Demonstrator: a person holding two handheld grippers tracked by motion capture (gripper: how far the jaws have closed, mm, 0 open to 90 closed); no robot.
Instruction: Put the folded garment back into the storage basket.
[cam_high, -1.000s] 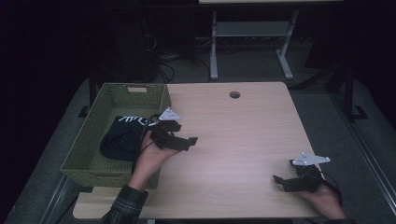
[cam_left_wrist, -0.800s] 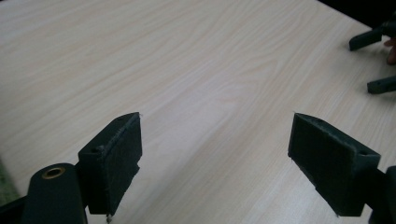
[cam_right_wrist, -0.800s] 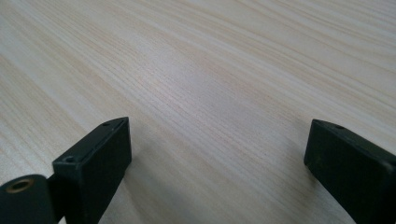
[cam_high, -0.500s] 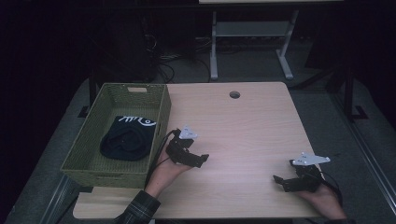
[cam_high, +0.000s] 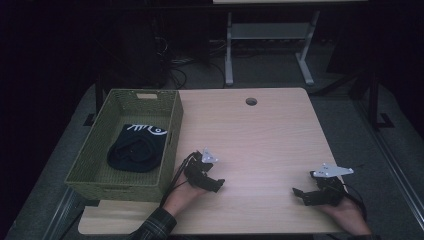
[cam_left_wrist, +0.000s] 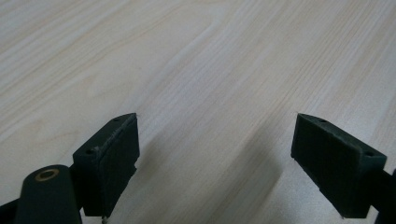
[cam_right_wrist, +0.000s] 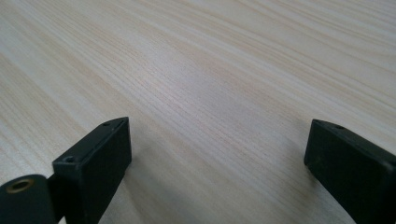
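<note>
- Basket (cam_high: 100, 150): green woven, at the tabletop's (cam_high: 260, 140) left edge; every place below is given from it.
- Cloth (cam_high: 136, 148): dark garment with white print, lying bunched inside the basket, toward its right wall.
- Left gripper (cam_high: 218, 184): just right of the basket's near right corner, low over bare wood; jaws spread wide, nothing between them. Its own view shows both pads (cam_left_wrist: 109, 154) above plain grain.
- Right gripper (cam_high: 298, 194): well to the right of the basket, near the front edge; likewise released and empty, pads (cam_right_wrist: 95, 161) apart over wood.
- Risk: the cloth looks settled, so the work seems nearly done. The left gripper's cable runs close to the basket wall; a careless pull of the hand could snag the rim and drag or tip the basket off the edge.
</note>
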